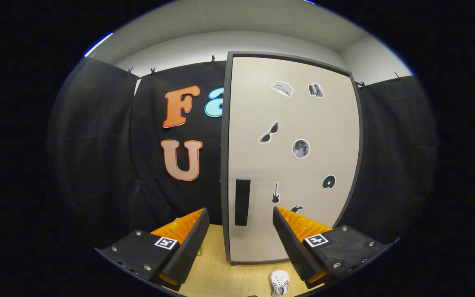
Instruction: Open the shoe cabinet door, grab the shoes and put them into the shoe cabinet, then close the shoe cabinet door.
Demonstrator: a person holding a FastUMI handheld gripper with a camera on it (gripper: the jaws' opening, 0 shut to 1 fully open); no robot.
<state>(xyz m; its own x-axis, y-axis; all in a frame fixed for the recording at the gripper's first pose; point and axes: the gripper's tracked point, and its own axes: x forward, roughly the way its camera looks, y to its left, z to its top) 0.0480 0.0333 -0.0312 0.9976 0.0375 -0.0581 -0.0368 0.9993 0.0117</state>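
Tongs (241, 231) apart — cabinet door (293, 165) ahead

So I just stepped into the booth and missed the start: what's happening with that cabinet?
A person is holding a handheld gripper up to the shoe cabinet. Its door is shut, and its fingers are spread apart, holding nothing, lined up either side of the dark vertical handle just ahead. A white shoe waits on the wooden surface in front of the cabinet, low between the fingers. Opening the door looks like the next step.
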